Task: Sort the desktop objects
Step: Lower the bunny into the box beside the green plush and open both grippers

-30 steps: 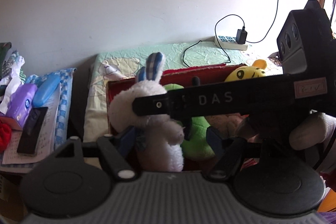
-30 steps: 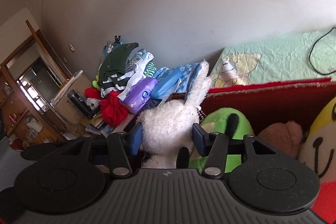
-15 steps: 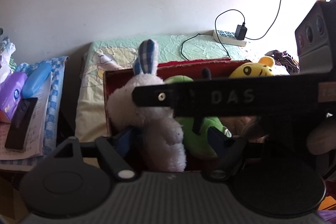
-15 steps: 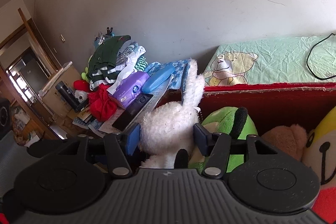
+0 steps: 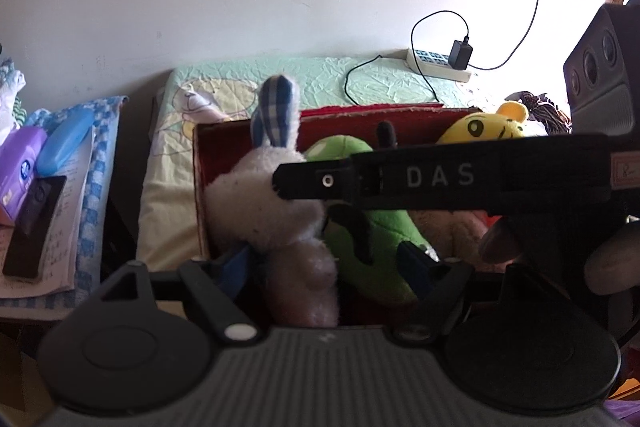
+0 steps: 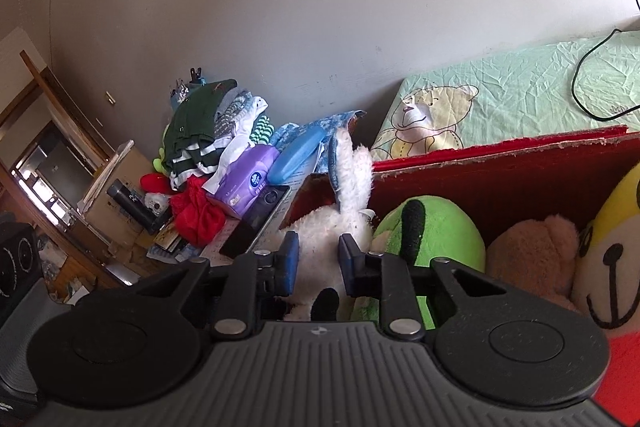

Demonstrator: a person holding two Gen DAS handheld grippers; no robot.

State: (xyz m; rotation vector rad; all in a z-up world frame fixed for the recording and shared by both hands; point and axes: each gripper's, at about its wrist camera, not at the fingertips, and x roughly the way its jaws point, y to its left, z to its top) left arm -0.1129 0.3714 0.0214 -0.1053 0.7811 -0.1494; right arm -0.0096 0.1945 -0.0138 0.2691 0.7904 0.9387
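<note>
A white plush rabbit [image 5: 276,211] with a blue checked ear stands at the left end of a red box [image 5: 352,123], beside a green plush [image 5: 372,227], a brown plush [image 6: 532,251] and a yellow plush [image 5: 484,127]. My right gripper [image 6: 318,263] is shut on the rabbit [image 6: 332,227], its blue pads squeezing the body. In the left wrist view the right gripper's black body marked DAS [image 5: 440,179] crosses in front of the toys. My left gripper [image 5: 324,263] is open, its fingers wide on either side of the rabbit and green plush.
Left of the box lie a purple wipes pack [image 6: 248,183], a blue case [image 6: 296,155], a black remote [image 6: 256,219] on papers, a red cloth [image 6: 196,211] and folded clothes [image 6: 200,123]. Behind is a green bear-print cloth [image 6: 520,91] with a power strip [image 5: 436,65] and cable.
My right gripper's pads have closed in on the white rabbit. The left gripper view has shifted slightly right and closer to the box.
</note>
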